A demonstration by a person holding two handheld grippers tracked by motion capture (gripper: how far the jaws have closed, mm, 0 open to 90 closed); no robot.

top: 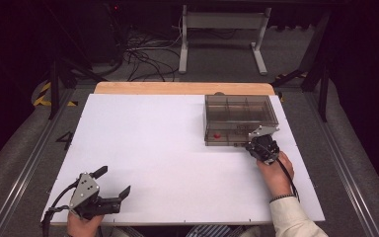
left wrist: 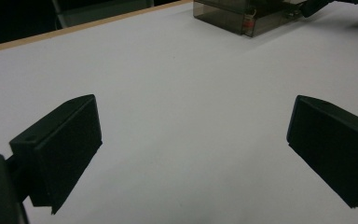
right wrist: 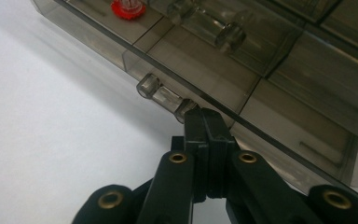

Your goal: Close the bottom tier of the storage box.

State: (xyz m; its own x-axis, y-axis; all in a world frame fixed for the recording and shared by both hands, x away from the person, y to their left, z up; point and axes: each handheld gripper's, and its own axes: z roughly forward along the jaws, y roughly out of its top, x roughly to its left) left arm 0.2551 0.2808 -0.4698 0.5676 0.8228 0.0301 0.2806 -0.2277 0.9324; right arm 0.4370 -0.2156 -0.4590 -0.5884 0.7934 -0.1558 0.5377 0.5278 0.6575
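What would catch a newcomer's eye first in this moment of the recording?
The smoky clear compartment box at the far right of the white table, with a small red piece inside near its front left corner. The right gripper, jaws shut, has its tips at the box's front edge, while the left gripper rests wide open near the table's front left.
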